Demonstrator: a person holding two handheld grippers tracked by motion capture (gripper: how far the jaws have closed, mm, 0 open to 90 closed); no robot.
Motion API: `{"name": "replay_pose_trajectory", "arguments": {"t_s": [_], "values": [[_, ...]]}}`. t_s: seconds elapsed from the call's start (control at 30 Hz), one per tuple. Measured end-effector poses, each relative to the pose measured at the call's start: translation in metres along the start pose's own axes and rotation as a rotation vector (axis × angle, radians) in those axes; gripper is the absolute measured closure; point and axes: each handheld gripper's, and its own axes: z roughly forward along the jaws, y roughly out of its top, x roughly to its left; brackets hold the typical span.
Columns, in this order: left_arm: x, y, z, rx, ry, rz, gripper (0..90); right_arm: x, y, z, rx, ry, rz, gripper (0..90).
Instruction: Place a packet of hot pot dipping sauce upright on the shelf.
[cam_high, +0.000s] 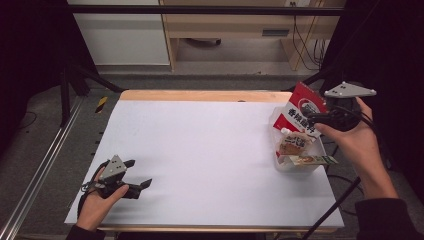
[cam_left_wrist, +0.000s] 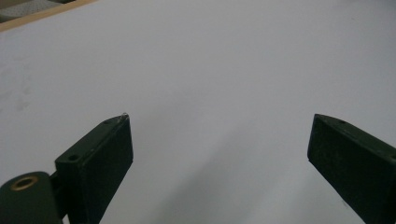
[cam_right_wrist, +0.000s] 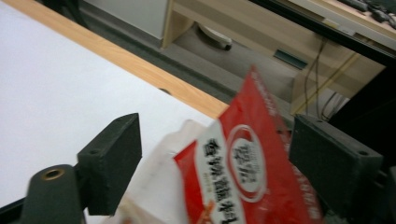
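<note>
In the high view, the right gripper (cam_high: 320, 120) is held just beside a red-and-white snack packet (cam_high: 301, 111) standing in a clear bin (cam_high: 300, 165); the left gripper (cam_high: 135, 174) is spread wide over the white table (cam_high: 210, 150), well apart. In the right gripper view, the packet (cam_right_wrist: 247, 172) is seen between wide, unpressing jaws.

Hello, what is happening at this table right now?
A person works with two hand-held grippers at a white table. The right gripper is at a clear plastic bin near the table's right edge, which holds snack packets. Its jaws stand open on either side of a red and white snack bag that stands up in the bin, not pressing it. The left gripper rests open on the bare table.
</note>
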Motion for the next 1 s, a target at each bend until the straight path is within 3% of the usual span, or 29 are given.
{"name": "replay_pose_trajectory", "arguments": {"t_s": [0.33, 0.7, 1.0], "values": [[0.001, -0.001, 0.001, 0.004, 0.006, -0.003, 5.0, 0.059, 0.012, -0.016, -0.044, 0.106, -0.067, 9.2], [0.001, 0.000, 0.001, 0.002, 0.008, -0.008, 4.7, 0.099, 0.018, -0.021, -0.071, 0.182, -0.096, 5.2], [0.002, -0.001, 0.000, -0.001, 0.015, -0.012, 4.7, 0.136, 0.008, -0.017, -0.083, 0.247, -0.116, 5.2]]}}
